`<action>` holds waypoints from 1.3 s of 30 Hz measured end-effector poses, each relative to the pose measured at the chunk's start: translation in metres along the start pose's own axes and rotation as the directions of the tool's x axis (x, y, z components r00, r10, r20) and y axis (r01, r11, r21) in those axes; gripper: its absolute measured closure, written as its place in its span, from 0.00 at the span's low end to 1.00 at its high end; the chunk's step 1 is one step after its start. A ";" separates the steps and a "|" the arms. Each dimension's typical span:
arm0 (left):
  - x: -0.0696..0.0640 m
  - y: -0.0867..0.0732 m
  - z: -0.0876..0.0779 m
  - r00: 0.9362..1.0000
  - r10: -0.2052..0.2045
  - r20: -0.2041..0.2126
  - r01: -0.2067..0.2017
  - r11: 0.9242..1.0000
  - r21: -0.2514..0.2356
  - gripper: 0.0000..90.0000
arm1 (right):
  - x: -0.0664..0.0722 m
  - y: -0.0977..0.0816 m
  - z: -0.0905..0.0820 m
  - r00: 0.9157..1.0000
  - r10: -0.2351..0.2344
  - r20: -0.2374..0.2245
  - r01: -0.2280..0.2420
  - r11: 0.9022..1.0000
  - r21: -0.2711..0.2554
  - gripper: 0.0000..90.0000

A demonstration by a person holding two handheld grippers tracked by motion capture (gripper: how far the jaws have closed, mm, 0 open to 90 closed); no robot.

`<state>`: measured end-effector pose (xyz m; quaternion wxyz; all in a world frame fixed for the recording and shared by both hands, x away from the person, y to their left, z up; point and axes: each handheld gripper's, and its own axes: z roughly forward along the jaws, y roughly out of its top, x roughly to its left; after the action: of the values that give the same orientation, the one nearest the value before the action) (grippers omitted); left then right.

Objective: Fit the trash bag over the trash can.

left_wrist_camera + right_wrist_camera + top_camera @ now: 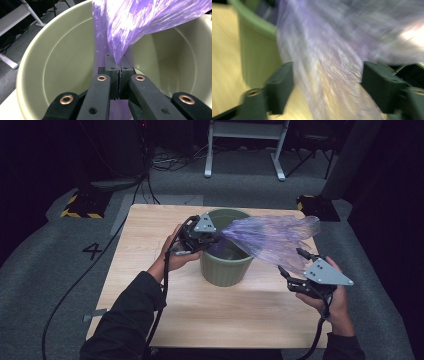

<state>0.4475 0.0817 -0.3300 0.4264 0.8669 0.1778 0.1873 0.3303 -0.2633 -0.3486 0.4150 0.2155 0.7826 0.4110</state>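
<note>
1. High view: your left gripper [212,239] sits at the green bin's [222,270] near-left rim, clamped on one end of the purple plastic bag [272,239]. The bag stretches from there across the bin mouth toward your right gripper [292,265], which is nearer the loose end. Wooden table [150,285] is bare around the bin.
2. Left gripper view: jaws pinched tight on the bag [130,27], inside the bin [57,57].
3. Right gripper view: blurred; jaws stand wide apart, bag film [329,65] lies between them, pads not pressing it. Bin wall [254,52] is to their left.

Dim surroundings (right gripper view motion-blurred)
</note>
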 end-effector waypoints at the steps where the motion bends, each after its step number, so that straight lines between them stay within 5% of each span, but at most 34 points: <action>1: 0.002 -0.001 -0.001 1.000 -0.005 0.001 0.005 1.000 -0.001 0.99 | 0.002 -0.002 0.002 1.000 -0.019 -0.004 0.019 1.000 0.008 0.52; 3: 0.004 -0.004 -0.004 1.000 -0.015 0.002 0.015 1.000 -0.007 0.98 | 0.006 -0.004 0.007 0.999 -0.032 -0.042 0.033 0.999 0.024 0.73; 7: 0.007 -0.009 -0.008 0.999 -0.038 -0.003 0.038 0.999 -0.023 0.92 | 0.011 -0.003 0.011 0.994 -0.026 -0.103 0.024 1.000 -0.019 0.95; 10: 0.006 -0.013 -0.010 0.999 -0.034 -0.016 0.034 0.999 -0.026 0.84 | 0.014 -0.001 0.013 0.990 -0.016 -0.138 0.009 0.999 -0.050 0.99; 18: -0.001 -0.019 -0.025 0.997 -0.070 0.012 0.071 0.990 -0.123 0.36 | 0.025 0.009 0.016 0.982 -0.014 -0.186 -0.004 0.995 -0.096 1.00; 24: -0.027 -0.005 -0.030 0.998 0.008 0.066 0.003 0.985 -0.172 0.26 | 0.032 0.022 0.019 0.979 -0.033 -0.200 0.009 0.993 -0.121 1.00; 27: -0.040 0.004 -0.025 0.997 0.066 0.051 -0.057 0.985 -0.164 0.27 | 0.035 0.030 0.023 0.974 -0.034 -0.223 0.005 0.992 -0.128 1.00; 32: -0.048 0.014 -0.016 0.994 0.090 0.068 -0.078 0.984 -0.163 0.34 | 0.041 0.042 0.027 0.966 -0.055 -0.251 0.018 0.989 -0.148 1.00; 39: -0.057 0.018 -0.010 0.983 0.177 0.053 -0.170 0.978 -0.123 0.85 | 0.045 0.043 0.025 0.958 -0.053 -0.282 0.005 0.986 -0.168 1.00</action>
<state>0.3958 0.0514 -0.3191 0.4645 0.8577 0.0766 0.2064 0.3257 -0.1970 -0.3423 0.3204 0.1072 0.8005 0.4949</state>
